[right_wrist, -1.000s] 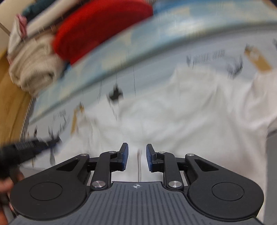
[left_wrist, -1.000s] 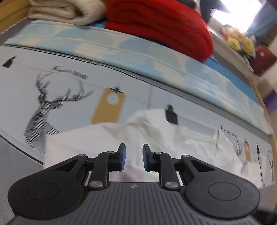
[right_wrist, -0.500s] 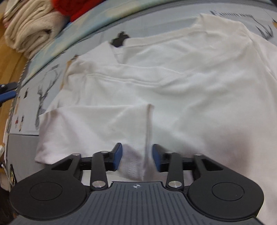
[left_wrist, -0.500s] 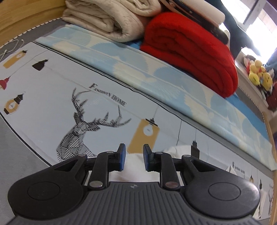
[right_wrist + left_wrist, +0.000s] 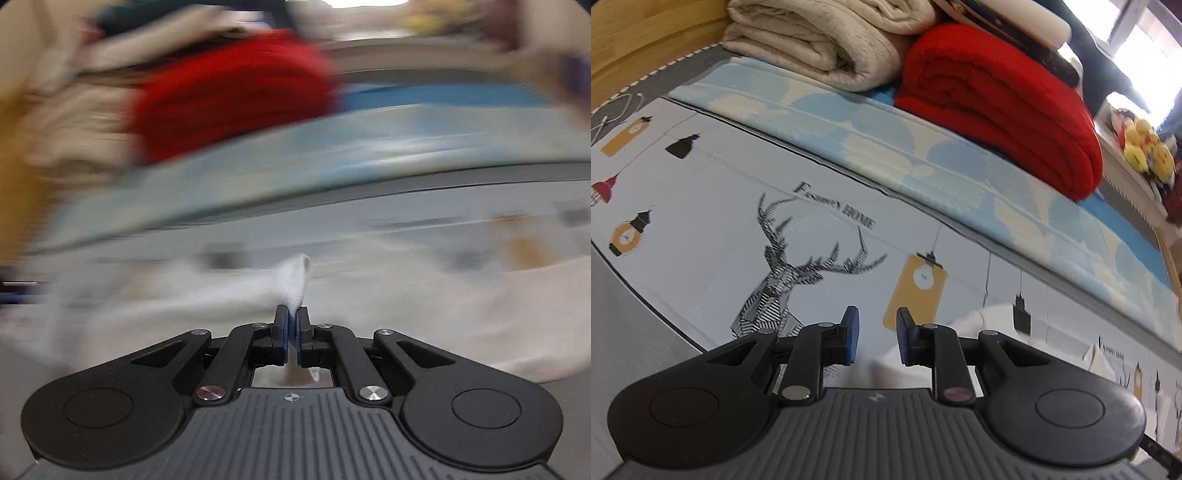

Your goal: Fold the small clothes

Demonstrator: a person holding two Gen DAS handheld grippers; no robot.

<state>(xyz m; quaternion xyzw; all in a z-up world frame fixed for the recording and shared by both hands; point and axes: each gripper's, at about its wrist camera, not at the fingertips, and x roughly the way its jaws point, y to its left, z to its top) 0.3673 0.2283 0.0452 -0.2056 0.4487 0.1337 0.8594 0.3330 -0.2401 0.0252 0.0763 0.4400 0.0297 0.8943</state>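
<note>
Pinching a fold of the white shirt [image 5: 295, 291], the right gripper [image 5: 291, 334] has its two blue pads pressed together on the cloth, and a peak of fabric stands up just past the fingertips. From that peak the shirt spreads away to both sides across the printed sheet [image 5: 369, 218]; this view is badly blurred, so the shirt's edges and folds cannot be made out.

In the left wrist view, from left to right: a grey strip of bedding runs along the near left edge, then the pale sheet [image 5: 701, 206] with its lantern drawings and a striped deer head [image 5: 779, 280]. The left gripper [image 5: 874, 334] hangs over that sheet with its jaws parted and nothing between them. Only a small part of the shirt [image 5: 975, 321] shows here, just beyond and to the right of the right-hand finger, partly hidden by the gripper body. A yellow lamp drawing [image 5: 919, 291] lies just beyond the open jaws.

Farther back, a blue and cream quilt [image 5: 886, 136] crosses the bed. On it sit a folded beige blanket [image 5: 820, 48] and, to its right, a folded red blanket [image 5: 997, 103], touching it. Yellow plush toys [image 5: 1145, 147] sit at the far right.
</note>
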